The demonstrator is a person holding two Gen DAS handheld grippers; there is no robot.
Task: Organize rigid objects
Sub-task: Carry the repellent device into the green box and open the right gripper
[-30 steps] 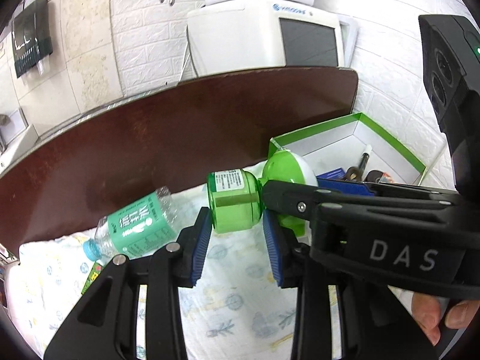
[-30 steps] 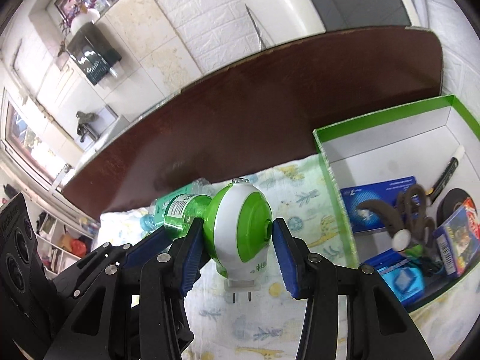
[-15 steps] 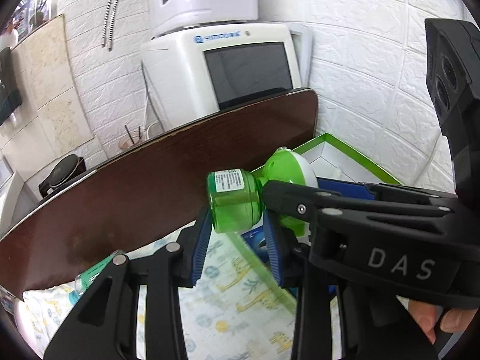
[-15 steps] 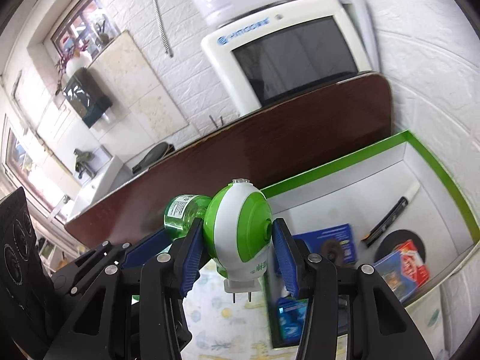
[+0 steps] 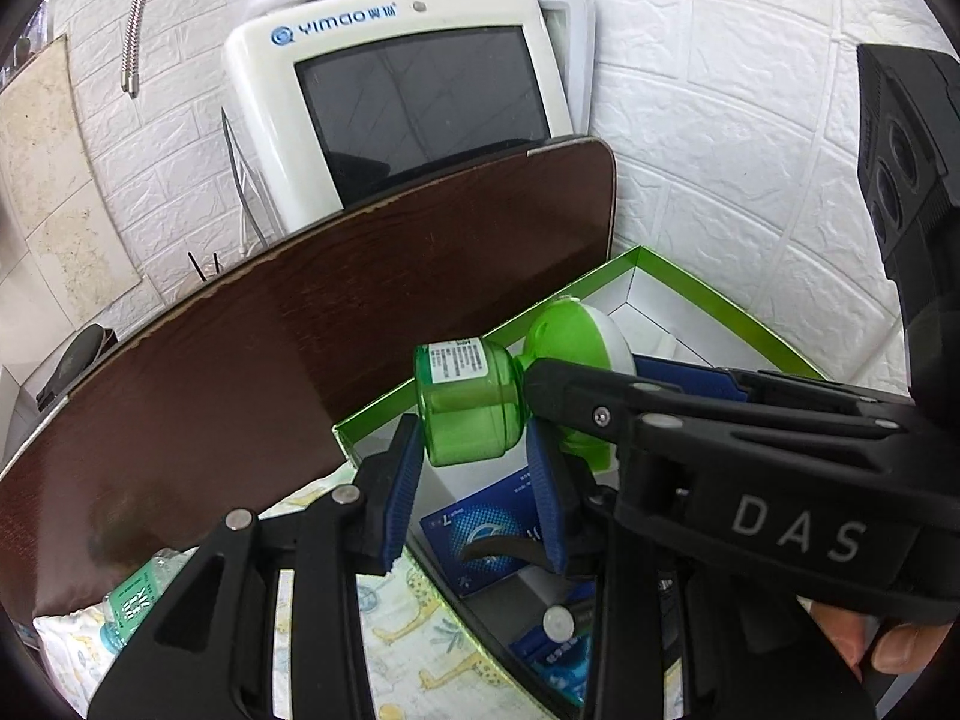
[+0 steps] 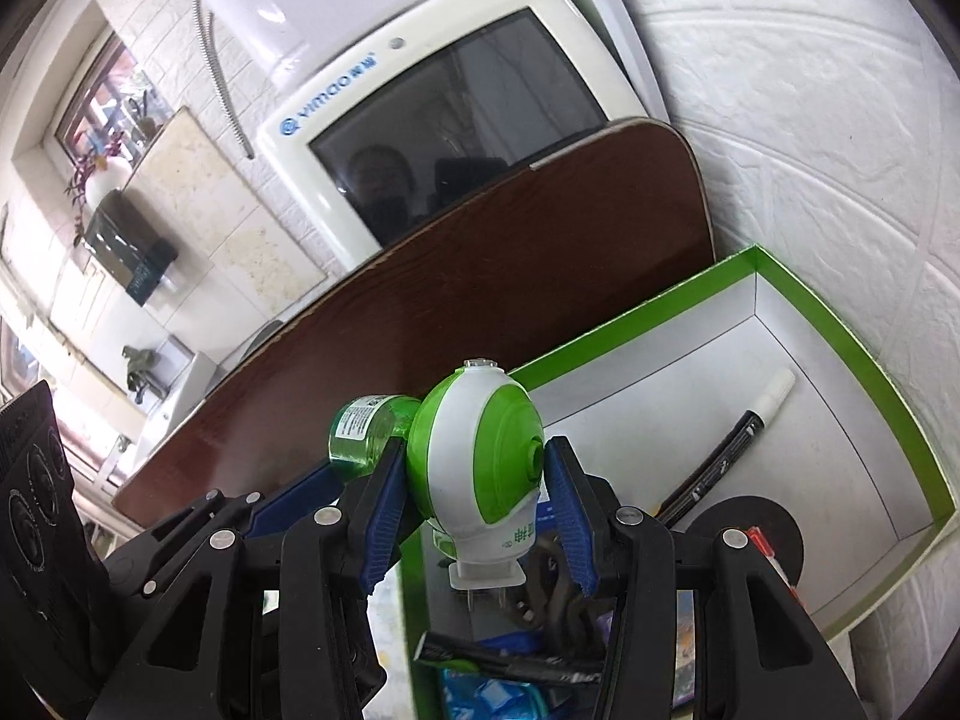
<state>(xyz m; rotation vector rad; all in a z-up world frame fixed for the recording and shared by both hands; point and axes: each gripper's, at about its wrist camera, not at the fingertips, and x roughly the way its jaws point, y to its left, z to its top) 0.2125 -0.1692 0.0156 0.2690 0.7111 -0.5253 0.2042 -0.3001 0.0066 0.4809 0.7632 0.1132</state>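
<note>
- Plug-in repellent [image 6: 480,456], a green and white egg-shaped head with a clear green bottle [image 5: 468,402] screwed to it, is carried by both claws above the near left corner of the box [image 6: 840,324].
- Right gripper [image 6: 474,510] clamps the head between its blue pads; the plug prongs point down.
- Left gripper [image 5: 474,480] pinches the bottle end, jaws narrow.
- A thumb and fingertip [image 5: 888,642] show under the right tool at the lower right of the left view.
- Inside the green-rimmed, white-walled box lie a blue packet [image 5: 480,540], a black marker with a white cap [image 6: 738,450], a black disc [image 6: 762,534] and more blue packaging near the front edge; other items there are too hidden to name.
- Left of the box, a printed cloth [image 5: 420,630] covers the bench, with a water bottle [image 5: 138,594] lying on it at the far left.
- Behind stands a dark brown board [image 5: 300,360], then a white appliance with a dark screen [image 5: 432,96] against a white brick wall [image 5: 720,120].
- A window [image 6: 102,96] is at the far left.
</note>
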